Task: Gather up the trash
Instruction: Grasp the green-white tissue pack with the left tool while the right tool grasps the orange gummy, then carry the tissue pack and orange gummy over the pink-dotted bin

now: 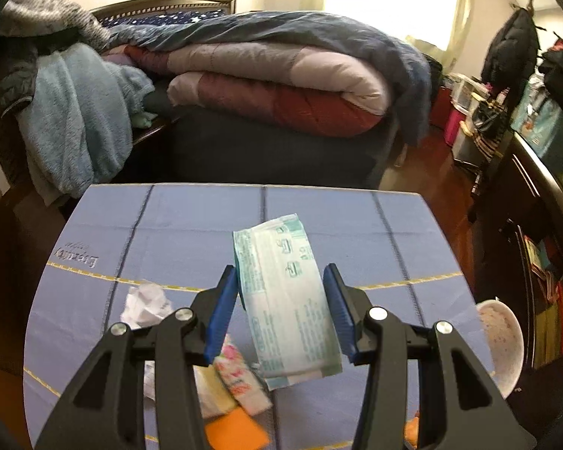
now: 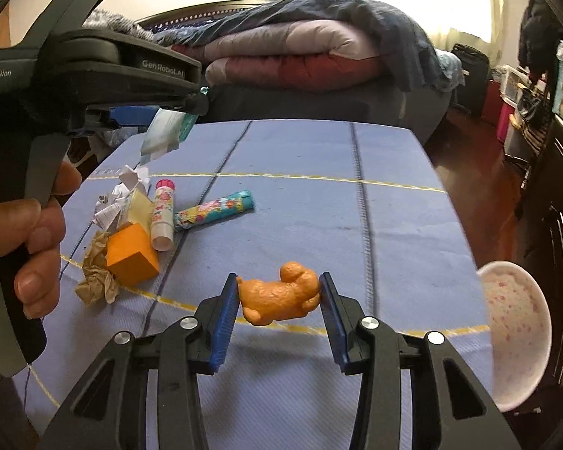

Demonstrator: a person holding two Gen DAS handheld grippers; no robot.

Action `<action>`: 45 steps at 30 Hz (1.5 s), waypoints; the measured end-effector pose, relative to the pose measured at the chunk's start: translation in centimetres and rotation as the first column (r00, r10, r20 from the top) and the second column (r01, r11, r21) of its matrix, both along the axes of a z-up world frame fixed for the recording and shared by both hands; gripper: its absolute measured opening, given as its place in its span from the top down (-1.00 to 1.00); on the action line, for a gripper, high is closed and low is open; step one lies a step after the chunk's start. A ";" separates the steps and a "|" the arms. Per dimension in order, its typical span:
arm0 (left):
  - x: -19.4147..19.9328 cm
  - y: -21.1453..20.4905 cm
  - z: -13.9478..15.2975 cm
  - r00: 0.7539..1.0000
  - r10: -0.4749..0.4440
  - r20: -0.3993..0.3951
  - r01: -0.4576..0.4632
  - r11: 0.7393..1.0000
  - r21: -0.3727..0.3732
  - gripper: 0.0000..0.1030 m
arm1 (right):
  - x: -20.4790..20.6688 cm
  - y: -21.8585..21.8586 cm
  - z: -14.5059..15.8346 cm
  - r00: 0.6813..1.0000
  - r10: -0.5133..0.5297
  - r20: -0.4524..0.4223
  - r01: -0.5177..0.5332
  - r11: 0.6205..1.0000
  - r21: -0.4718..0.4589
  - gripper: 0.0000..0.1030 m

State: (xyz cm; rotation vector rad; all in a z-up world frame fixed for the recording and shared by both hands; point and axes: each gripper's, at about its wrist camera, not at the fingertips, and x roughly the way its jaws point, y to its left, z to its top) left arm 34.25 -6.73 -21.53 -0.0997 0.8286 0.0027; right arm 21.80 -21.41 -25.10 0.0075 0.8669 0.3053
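My left gripper (image 1: 279, 277) is shut on a flat teal and white wrapper (image 1: 287, 300) and holds it above the blue cloth. The right wrist view shows that gripper (image 2: 161, 112) at upper left with the wrapper (image 2: 165, 127) hanging from it. My right gripper (image 2: 279, 285) is shut on an orange dog figure (image 2: 279, 296) just above the cloth. A trash pile lies at left: crumpled white paper (image 2: 125, 191), an orange box (image 2: 131, 258), brown crumpled paper (image 2: 94, 277), a floral white tube (image 2: 163, 213) and a teal floral tube (image 2: 216, 210).
A pink speckled cup (image 2: 514, 330) lies on its side at the table's right edge; it also shows in the left wrist view (image 1: 501, 341). The blue tablecloth (image 2: 319, 206) covers the table. A bed with folded quilts (image 1: 274, 75) stands behind. Dark furniture (image 1: 525, 195) stands at right.
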 end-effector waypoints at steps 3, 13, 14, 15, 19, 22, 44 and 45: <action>-0.7 -2.1 0.6 0.999 -0.040 0.013 0.040 0.999 0.005 0.07 | -1.0 -1.9 0.5 0.999 -0.038 0.011 0.037 0.999 0.015 0.16; -3.0 -11.2 2.4 0.972 -0.225 0.060 0.225 0.974 0.022 0.07 | -3.6 -10.0 1.9 0.979 -0.202 0.039 0.200 0.978 0.051 0.15; -3.2 -12.2 2.5 0.967 -0.248 0.062 0.248 0.969 0.020 0.07 | -3.9 -11.0 2.0 0.973 -0.225 0.042 0.223 0.973 0.054 0.15; -3.4 -13.3 2.5 0.961 -0.269 0.061 0.268 0.963 0.016 0.07 | -4.1 -11.7 2.1 0.969 -0.243 0.043 0.240 0.969 0.056 0.16; -4.2 -17.0 2.4 0.939 -0.339 0.064 0.338 0.941 0.020 0.07 | -4.9 -15.2 2.3 0.945 -0.324 0.049 0.320 0.945 0.066 0.15; -4.8 -20.2 2.1 0.916 -0.395 0.064 0.394 0.919 0.027 0.07 | -5.3 -17.7 2.2 0.924 -0.379 0.052 0.375 0.925 0.067 0.15; -1.7 -32.3 -5.9 0.788 -0.612 -0.060 0.610 0.791 -0.054 0.04 | -2.5 -27.8 -3.2 0.820 -0.573 -0.001 0.573 0.820 0.004 0.15; -1.5 -32.3 -6.2 0.784 -0.617 -0.063 0.614 0.787 -0.067 0.03 | -2.3 -27.9 -3.6 0.818 -0.575 -0.006 0.575 0.818 0.000 0.15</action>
